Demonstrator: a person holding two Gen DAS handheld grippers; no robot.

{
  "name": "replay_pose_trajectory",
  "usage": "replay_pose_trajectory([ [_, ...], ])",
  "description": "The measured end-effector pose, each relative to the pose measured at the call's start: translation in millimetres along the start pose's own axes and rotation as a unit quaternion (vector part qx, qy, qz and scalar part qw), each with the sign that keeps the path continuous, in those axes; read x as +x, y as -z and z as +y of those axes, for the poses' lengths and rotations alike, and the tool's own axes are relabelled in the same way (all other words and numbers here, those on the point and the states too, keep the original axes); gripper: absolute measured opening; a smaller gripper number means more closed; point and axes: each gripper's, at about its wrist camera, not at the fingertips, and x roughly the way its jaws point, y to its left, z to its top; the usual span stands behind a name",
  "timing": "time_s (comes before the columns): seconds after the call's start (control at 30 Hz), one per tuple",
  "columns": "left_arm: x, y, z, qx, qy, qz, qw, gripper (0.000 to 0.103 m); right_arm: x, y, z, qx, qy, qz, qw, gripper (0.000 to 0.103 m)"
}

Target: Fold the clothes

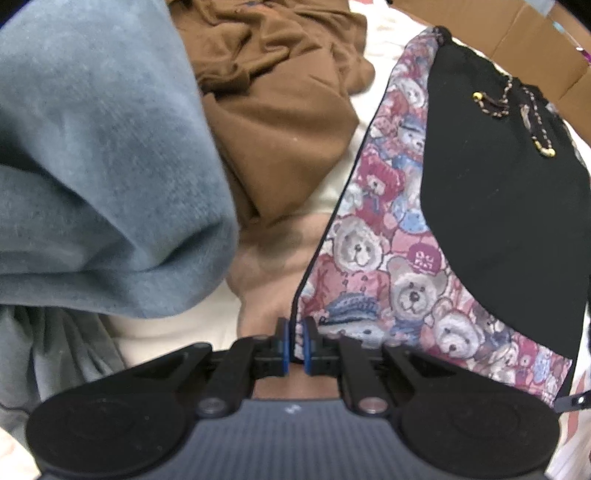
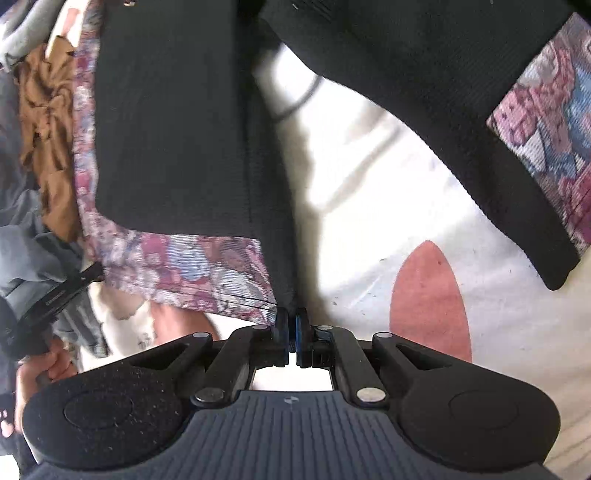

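Nearest of all, the left tongs (image 1: pixel 295 341) are pinching the dark piped edge of the teddy-bear garment (image 1: pixel 373 258), their blue-edged pads squeezed together on the hem with only the cloth between them. That garment, printed with bears in pink, maroon and blue and backed with a broad black panel (image 1: pixel 498 221), is lying spread over a cream bedcover (image 1: pixel 369 48) that carries pale pink shapes. A thin gold-tipped chain (image 1: pixel 517 110) is resting on the black part. Just to the left, a rumpled brown garment (image 1: pixel 277 92) is sitting in a heap, and a blue-grey cloth (image 1: pixel 103 166) is bulging close in front of the left camera (it is blurred, so I cannot tell what it is). Cardboard (image 1: pixel 517 33) is showing at the far right.

Over in the right wrist view, the right tongs (image 2: pixel 293 332) are clamped on a black edge of the same garment (image 2: pixel 166 129), right where the printed lining (image 2: pixel 192 266) ends. A black cuffed sleeve (image 2: pixel 424 92) is crossing above the bedcover and its pink petal shape (image 2: pixel 428 295). At the lower left, a hand (image 2: pixel 33 373) is gripping the other tool's handle.
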Motion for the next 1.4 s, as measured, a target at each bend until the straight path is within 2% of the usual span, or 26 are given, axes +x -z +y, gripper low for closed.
replay_pose_trajectory([
  [0.17, -4, -3, -6, 0.002, -0.014, 0.019, 0.9997, 0.015, 1, -5, 10, -0.021, 0.018, 0.023, 0.999, 0.013],
  [0.3, -20, -6, -14, 0.010, -0.006, 0.020, 0.9997, 0.020, -18, -7, 19, -0.066, 0.035, 0.025, 0.997, 0.029],
  [0.4, -34, -9, -20, 0.020, -0.007, 0.004, 0.9998, 0.026, -36, -11, 23, -0.092, 0.039, 0.013, 0.995, 0.030],
  [0.6, -45, -22, -39, 0.036, 0.004, -0.034, 0.9988, 0.027, -70, -25, 16, -0.104, 0.031, -0.051, 0.993, 0.030],
  [0.7, -40, -25, -51, 0.057, 0.004, -0.042, 0.9975, 0.026, -75, -36, 10, -0.085, 0.021, -0.081, 0.993, 0.030],
  [0.93, -23, -28, -57, 0.051, 0.015, -0.046, 0.9975, 0.020, -70, -61, 5, -0.026, -0.009, -0.140, 0.990, 0.029],
  [1.1, -11, -33, -58, 0.066, 0.000, -0.043, 0.9969, 0.014, -75, -71, 3, 0.033, -0.030, -0.202, 0.978, 0.028],
  [1.4, -2, -39, -56, 0.070, -0.012, -0.041, 0.9967, 0.014, -58, -86, -6, 0.148, -0.059, -0.210, 0.965, 0.029],
])
